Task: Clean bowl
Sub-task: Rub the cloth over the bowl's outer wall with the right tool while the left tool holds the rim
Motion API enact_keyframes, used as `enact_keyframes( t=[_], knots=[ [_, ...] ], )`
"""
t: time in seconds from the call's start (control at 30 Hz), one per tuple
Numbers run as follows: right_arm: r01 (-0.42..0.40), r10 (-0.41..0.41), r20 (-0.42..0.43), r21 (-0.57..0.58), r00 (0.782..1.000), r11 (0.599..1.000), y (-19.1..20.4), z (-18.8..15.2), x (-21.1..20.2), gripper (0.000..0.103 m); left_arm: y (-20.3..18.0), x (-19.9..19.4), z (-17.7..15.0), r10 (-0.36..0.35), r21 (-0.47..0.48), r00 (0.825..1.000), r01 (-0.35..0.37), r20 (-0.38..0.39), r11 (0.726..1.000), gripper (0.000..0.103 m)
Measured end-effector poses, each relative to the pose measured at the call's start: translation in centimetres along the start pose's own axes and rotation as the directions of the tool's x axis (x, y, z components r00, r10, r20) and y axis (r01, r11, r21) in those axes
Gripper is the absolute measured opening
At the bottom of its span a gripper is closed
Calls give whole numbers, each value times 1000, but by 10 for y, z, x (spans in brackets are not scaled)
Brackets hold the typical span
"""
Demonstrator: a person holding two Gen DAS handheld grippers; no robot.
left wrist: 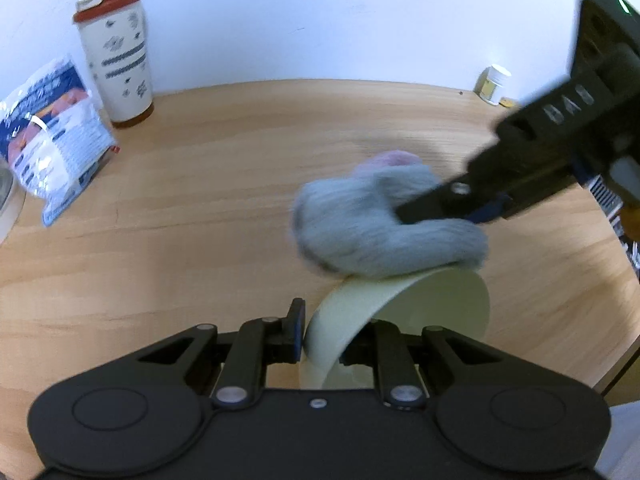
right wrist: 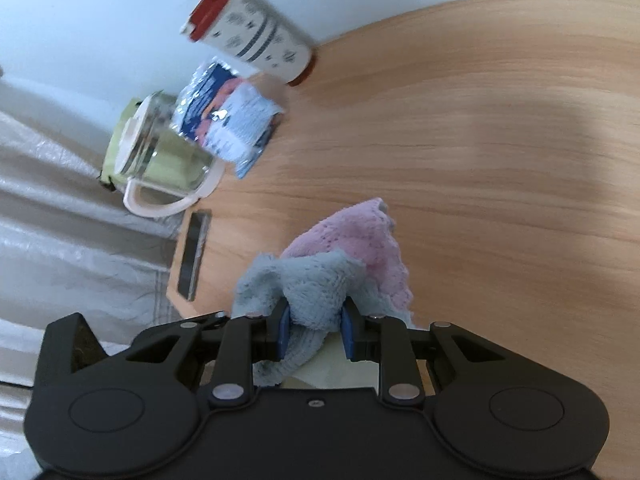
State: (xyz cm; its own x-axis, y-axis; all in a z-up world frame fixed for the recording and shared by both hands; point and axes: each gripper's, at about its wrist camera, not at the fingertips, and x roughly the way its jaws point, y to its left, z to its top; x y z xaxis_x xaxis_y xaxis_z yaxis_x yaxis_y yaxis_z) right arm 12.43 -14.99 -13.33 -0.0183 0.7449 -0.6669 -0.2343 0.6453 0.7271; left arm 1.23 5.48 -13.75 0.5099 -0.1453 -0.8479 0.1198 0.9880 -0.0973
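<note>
The left gripper (left wrist: pixel 336 336) holds the pale green round bowl (left wrist: pixel 400 312) by its rim, tilted on its side above the light wooden table (left wrist: pixel 200 200), with the jaws closed on the thin wall. The right gripper (right wrist: pixel 314 330) is closed on a fluffy grey and pink cloth (left wrist: pixel 372 224), which presses on the upper edge of the bowl. The step in hand appears to be wiping; the next move probably needs the cloth to go around the rim and inside while the bowl is kept steady.
</note>
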Motion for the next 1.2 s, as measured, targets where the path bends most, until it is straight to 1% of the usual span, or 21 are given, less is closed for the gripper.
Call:
enact_keyframes(
  t=[0.1,0.23,0.4,0.57,0.63,0.77,0.87,0.93,1.0,1.07,1.2],
  knots=[
    [6,-6,4,11,1000,1000,-10,-8,-8,29,6,1,-2,-1,-31,1000,1,-13,1000,15],
    [0,0,-4,55,1000,998,-32,-26,-16,29,9,2,-6,9,-37,1000,-10,-24,999,16],
    [24,-20,-41,85,999,996,-46,-35,-5,29,14,2,-9,7,-55,999,-9,-35,998,15],
    [-10,12,-31,60,999,998,-37,-27,-4,29,18,3,-13,-1,-70,998,-3,-56,998,15],
    [-22,23,-28,35,999,999,-27,-19,-2,29,18,4,-11,1,-66,998,-5,-61,998,16],
    [-37,37,-27,1,999,999,-12,-10,6,29,16,6,-6,25,-54,995,-30,-94,998,20],
    [-41,41,-27,-35,999,999,4,-6,13,31,17,5,-3,22,-52,995,-27,-95,998,21],
    [-48,46,-30,-42,998,998,8,-6,14,31,17,2,0,27,-23,996,-29,-87,999,22],
    [-38,36,-28,-68,999,997,14,-6,15,31,15,1,2,31,7,996,-31,-84,999,26],
    [-31,29,-26,-89,999,996,19,-7,17,31,12,0,4,34,52,996,-30,-84,998,27],
    [-28,27,-18,-100,999,995,22,-10,17,31,7,-2,7,13,157,997,0,-81,988,28]
  ],
)
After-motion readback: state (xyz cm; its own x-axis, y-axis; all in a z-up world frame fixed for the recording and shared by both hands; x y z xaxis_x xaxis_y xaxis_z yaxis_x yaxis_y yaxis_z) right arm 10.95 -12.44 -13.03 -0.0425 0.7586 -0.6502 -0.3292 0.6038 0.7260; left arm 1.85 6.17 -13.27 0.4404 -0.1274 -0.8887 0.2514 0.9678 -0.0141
